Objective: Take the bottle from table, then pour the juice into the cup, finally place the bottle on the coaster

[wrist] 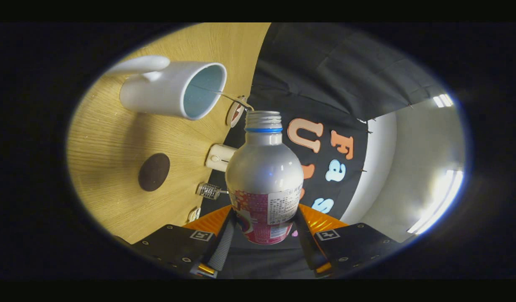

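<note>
- The tongs [264, 228] are clamped on the bottle [264, 176], one finger pressing on each side of its lower, labelled part; the view is rolled hard over, so the counter stands like a wall on one side.
- The counter [111, 142], pale wood grain, lies beyond the fingers, with the booth's black cloth wall past its far edge.
- The bottle is silvery with a pink and white label, its threaded neck open with no cap on it and a blue ring just below the thread. It is held off the counter and points away from the tongs, its mouth near the cup's rim but apart from it.
- The cup [169, 88] is a white mug with a pale blue inside and a handle, standing on the counter beyond the bottle's mouth.
- The coaster [154, 172], a dark brown round disc, lies flat on the counter, well apart from the cup and nearer the tongs.
- A few small items sit along the counter's far edge, too small to make out.
</note>
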The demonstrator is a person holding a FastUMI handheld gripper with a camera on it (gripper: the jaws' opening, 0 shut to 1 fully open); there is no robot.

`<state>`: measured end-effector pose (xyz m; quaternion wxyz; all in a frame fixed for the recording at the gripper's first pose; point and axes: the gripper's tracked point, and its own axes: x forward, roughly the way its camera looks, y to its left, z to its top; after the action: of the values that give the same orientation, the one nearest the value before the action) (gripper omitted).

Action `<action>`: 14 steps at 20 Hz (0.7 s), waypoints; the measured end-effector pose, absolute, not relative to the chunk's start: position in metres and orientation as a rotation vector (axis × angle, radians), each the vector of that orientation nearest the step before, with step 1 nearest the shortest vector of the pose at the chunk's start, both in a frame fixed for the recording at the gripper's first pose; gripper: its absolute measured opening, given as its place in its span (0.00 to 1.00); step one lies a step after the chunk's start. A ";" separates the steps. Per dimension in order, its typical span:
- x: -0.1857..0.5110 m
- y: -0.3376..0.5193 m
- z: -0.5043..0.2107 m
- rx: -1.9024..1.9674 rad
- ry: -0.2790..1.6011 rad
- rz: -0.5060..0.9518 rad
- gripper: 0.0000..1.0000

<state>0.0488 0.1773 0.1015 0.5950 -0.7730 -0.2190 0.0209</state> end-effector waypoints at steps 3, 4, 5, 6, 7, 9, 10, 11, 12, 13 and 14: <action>0.048 0.176 0.101 -1.800 -0.502 0.049 0.73; 0.048 0.175 0.101 -1.798 -0.499 0.048 0.74; 0.049 0.175 0.102 -1.794 -0.496 0.043 0.74; 0.049 0.174 0.102 -1.787 -0.492 0.040 0.74; 0.051 0.174 0.102 -1.780 -0.493 0.040 0.73; 0.050 0.174 0.102 -1.782 -0.497 0.040 0.74; 0.050 0.174 0.101 -1.787 -0.497 0.041 0.74; 0.049 0.173 0.101 -1.793 -0.494 0.043 0.74; 0.047 0.174 0.101 -1.798 -0.493 0.044 0.74; 0.047 0.174 0.101 -1.802 -0.491 0.046 0.73; 0.046 0.175 0.101 -1.805 -0.488 0.048 0.73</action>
<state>0.0461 0.1745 0.1009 0.5935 -0.7767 -0.2100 0.0207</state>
